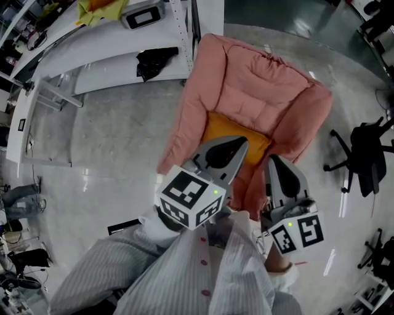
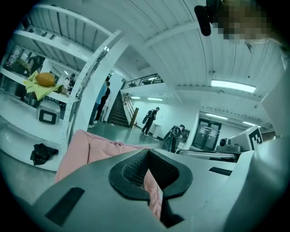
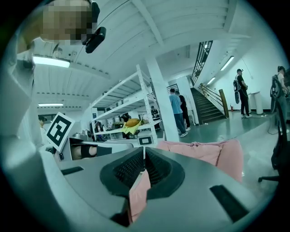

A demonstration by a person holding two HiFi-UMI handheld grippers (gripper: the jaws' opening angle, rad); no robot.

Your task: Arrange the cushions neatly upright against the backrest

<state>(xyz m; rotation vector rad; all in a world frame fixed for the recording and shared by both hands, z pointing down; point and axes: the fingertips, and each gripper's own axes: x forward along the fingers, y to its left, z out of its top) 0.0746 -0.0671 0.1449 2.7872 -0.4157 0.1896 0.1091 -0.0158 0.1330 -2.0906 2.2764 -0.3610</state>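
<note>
A pink padded armchair [image 1: 258, 86] stands on the floor ahead of me. An orange cushion [image 1: 221, 128] rests on its seat against the foot of the backrest, its near part hidden by my left gripper. My left gripper [image 1: 237, 144] is raised close to my body above the seat's front, shut, holding nothing. My right gripper [image 1: 274, 161] hovers beside it, likewise shut and empty. In the left gripper view the closed gripper [image 2: 147, 154] points level over the armchair [image 2: 97, 152]. The right gripper view shows the same: gripper [image 3: 144, 152] closed, with the armchair [image 3: 204, 152] beyond.
A white shelving rack [image 1: 123, 49] stands to the chair's left, with a black item [image 1: 157, 61] and a yellow cloth [image 1: 101, 9] on it. A black office chair [image 1: 366, 154] is at the right. People stand far off by a staircase [image 2: 118, 108].
</note>
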